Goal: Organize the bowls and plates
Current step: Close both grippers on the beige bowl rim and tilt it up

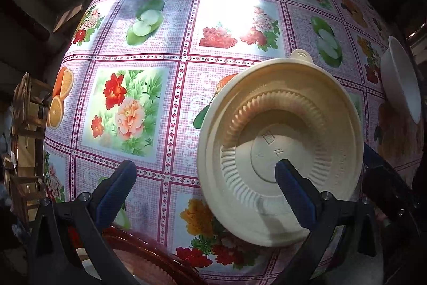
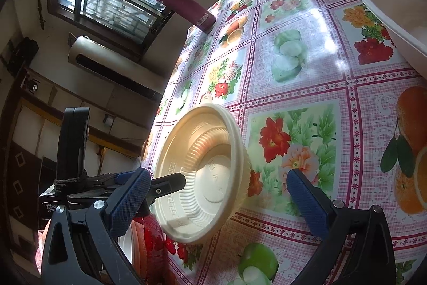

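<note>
Both tongs gape apart: the left tongs (image 1: 204, 172) hover over the floral surface (image 1: 165, 76), one finger (image 1: 293, 191) above the cream bowl (image 1: 280, 148); the right tongs (image 2: 213, 191) hold nothing. Farther off sits a white bowl (image 1: 400, 82).

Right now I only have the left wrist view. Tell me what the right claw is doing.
Observer: The right claw is open and holds nothing.
Operator: Describe the bowl from that side.
Observer: The bowl is tilted, and its rim shows doubled, like nested bowls.
Operator: Name the dark thing at my top edge.
Observer: A tall purple flask with a lid.
</note>
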